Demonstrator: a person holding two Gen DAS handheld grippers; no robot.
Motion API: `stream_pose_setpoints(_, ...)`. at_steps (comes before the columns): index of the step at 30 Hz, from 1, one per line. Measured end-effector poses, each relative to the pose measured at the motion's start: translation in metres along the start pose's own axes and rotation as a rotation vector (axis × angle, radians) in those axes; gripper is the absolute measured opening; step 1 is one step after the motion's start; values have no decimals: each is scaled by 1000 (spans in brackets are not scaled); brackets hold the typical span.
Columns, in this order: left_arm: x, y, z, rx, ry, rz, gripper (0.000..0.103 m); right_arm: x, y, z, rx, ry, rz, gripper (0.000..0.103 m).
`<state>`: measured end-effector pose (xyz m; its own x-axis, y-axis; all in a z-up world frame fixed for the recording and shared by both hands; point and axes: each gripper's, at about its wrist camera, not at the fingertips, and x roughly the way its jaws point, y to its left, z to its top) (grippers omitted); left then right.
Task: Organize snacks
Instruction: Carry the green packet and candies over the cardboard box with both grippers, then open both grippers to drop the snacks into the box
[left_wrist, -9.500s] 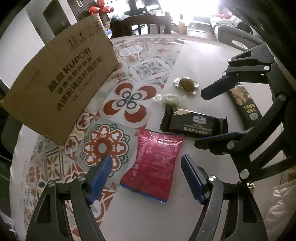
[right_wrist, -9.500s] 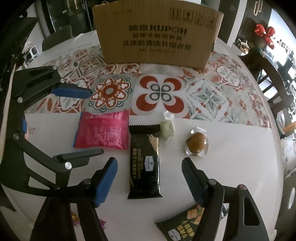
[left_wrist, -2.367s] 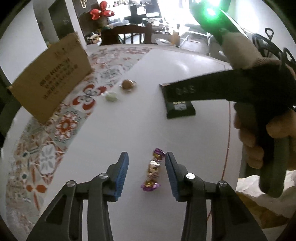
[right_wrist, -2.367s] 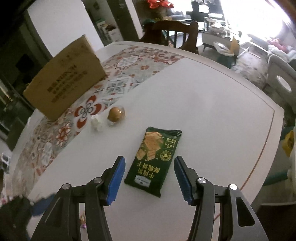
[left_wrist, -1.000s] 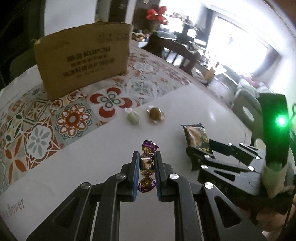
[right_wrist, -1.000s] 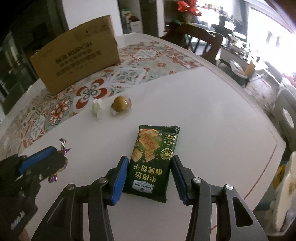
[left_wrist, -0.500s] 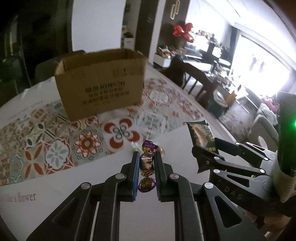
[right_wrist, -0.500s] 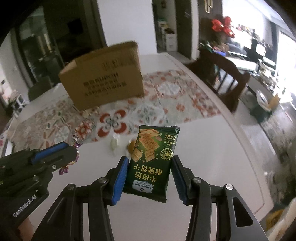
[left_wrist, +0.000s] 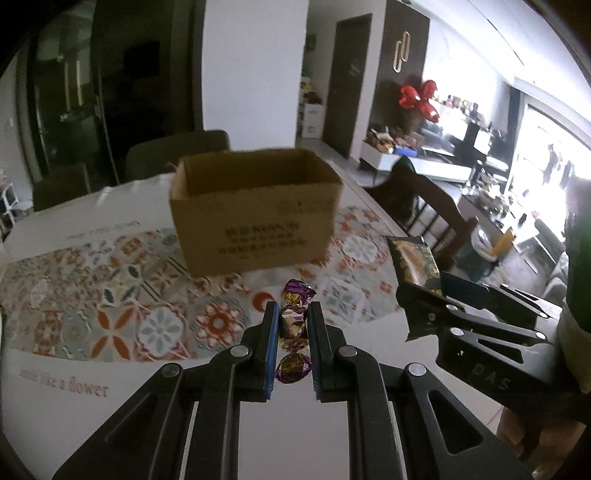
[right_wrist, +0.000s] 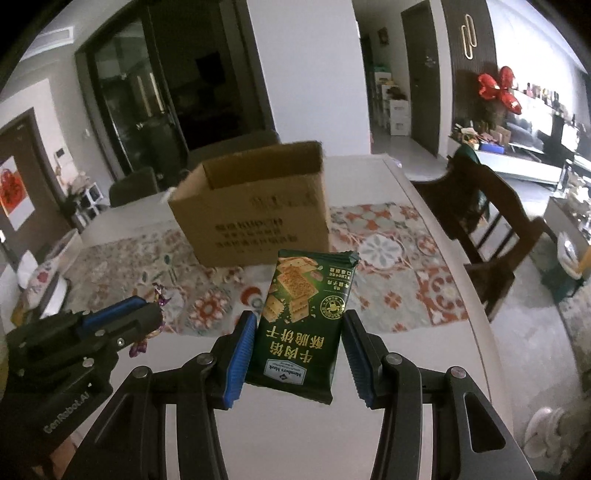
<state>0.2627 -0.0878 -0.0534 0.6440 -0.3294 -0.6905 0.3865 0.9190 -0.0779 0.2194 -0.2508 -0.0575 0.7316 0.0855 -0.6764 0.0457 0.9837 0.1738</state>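
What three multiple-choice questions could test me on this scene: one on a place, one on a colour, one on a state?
1. Where is the box?
A. on the patterned mat
B. on a chair
C. on the floor

2. What colour is the cracker pack?
A. red
B. green
C. white

3. What is the state of the left gripper?
A. open and empty
B. shut on a spoon
C. shut on a string of candies

Answers:
1 A: the box stands on the mat, beyond both grippers.
2 B: its wrapper is dark green, held in the right gripper.
3 C: its fingers press the candies from both sides.
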Motion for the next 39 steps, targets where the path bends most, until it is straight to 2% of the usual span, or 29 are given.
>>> stream_pose_setpoints(5, -5, 14, 24, 6, -33, 35, 16, 3, 11, 22, -8, -21, 44, 49)
stream_pose_setpoints(11, -4, 30, 55, 16, -77, 40, 16, 7, 25, 57, -22, -70, 58, 49)
stream_pose_setpoints(23, 22, 48, 116, 35, -157, 56, 16, 34, 36, 112, -49, -113, 68, 49)
stream_pose_setpoints(30, 55, 60, 143, 4, -147, 56, 16, 64, 35, 140, -62, -119, 63, 49)
stream_pose_setpoints(39, 106, 76, 159, -19, -103, 82, 16, 108, 33, 171, -92, -92, 48, 49)
